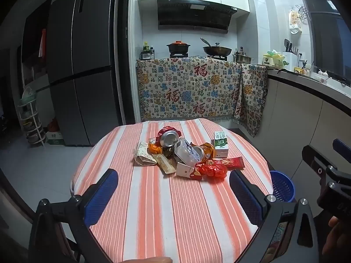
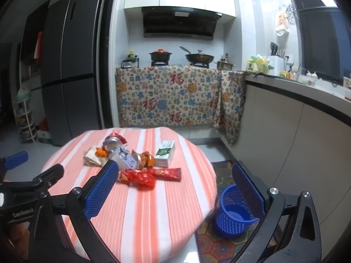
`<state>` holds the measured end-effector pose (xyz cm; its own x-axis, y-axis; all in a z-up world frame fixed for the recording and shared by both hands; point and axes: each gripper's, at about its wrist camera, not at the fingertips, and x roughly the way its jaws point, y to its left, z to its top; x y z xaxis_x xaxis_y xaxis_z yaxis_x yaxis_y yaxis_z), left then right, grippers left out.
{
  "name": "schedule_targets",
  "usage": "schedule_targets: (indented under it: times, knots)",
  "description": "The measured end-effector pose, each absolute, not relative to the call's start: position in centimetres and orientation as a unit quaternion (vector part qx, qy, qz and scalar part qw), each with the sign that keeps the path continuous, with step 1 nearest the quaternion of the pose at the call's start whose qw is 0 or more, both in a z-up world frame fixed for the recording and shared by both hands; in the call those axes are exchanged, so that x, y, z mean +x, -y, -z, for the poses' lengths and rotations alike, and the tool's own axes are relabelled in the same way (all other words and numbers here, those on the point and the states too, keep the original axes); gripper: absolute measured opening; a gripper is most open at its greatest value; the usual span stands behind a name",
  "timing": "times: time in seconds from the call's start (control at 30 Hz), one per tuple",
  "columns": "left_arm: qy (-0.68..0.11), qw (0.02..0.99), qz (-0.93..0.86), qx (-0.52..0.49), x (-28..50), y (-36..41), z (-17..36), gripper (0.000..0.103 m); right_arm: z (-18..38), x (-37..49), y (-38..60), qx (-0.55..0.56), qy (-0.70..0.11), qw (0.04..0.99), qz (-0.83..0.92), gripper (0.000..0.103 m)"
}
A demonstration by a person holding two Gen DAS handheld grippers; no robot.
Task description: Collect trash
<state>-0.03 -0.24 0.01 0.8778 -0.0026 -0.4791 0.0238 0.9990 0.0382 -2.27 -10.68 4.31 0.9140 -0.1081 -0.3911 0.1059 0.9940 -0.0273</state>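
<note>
**Nothing Binned Yet: The Whole Heap Is Still Waiting on the Table**

While both grippers are hanging back at the near edge, the round table (image 1: pixel 153 208) in its orange-striped cloth is carrying the entire job. The trash pile (image 1: pixel 186 153) is sitting a little past the middle of it, well apart from either tool, and as far as I can judge no piece is being moved yet.

The blue basket (image 2: pixel 232 214) is standing on the patterned mat on the floor, just off the table's right side, and what I can see of its inside is looking bare. So the collecting is, by my reckoning, only starting.

Within the heap, the green-and-white milk carton (image 1: pixel 220 142) is standing at the right, slightly apart from the rest. A crushed can (image 1: pixel 169 138) is lying at the far side, a clear plastic tub (image 1: pixel 186 151) is resting against it, and a red wrapper (image 1: pixel 212 169) is lying nearest.

The left gripper (image 1: pixel 173 188) is gaping wide and holding nothing; the right gripper (image 2: pixel 175 182) is spread just as wide, equally empty.
</note>
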Motion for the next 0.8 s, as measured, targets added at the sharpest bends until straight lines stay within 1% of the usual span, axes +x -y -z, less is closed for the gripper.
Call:
schedule_targets:
  times: [0.07, 0.13, 0.2, 0.33, 0.57, 0.8]
  knots:
    - [-0.248, 0.969, 0.012, 0.022, 0.1, 0.5, 0.0, 0.103, -4.4, -2.3, 10.7, -0.004, -0.200, 0.978, 0.055, 0.103]
    - [-0.251, 0.968, 0.021, -0.012, 0.5, -0.8, -0.2, 0.103, -4.5, -2.3, 10.8, -0.003, -0.200, 0.978, 0.054, 0.103]
    - [-0.252, 0.967, 0.027, -0.016, 0.4, -1.3, -0.1, 0.103, -4.6, -2.4, 11.0, -0.003, -0.198, 0.979, 0.053, 0.103]
    - [-0.237, 0.971, 0.021, 0.000, -0.2, -0.4, -0.3, 0.103, -5.0, -2.9, 11.1, -0.004, -0.199, 0.978, 0.056, 0.103]
    - [-0.249, 0.968, 0.006, 0.003, -0.4, -0.4, -0.3, 0.103, -4.7, -2.7, 11.0, -0.001, -0.193, 0.979, 0.061, 0.103]
    - [-0.241, 0.971, -0.006, 0.003, -0.7, -1.0, -0.4, 0.103, -4.5, -2.9, 10.9, 0.004, -0.185, 0.981, 0.061, 0.103]
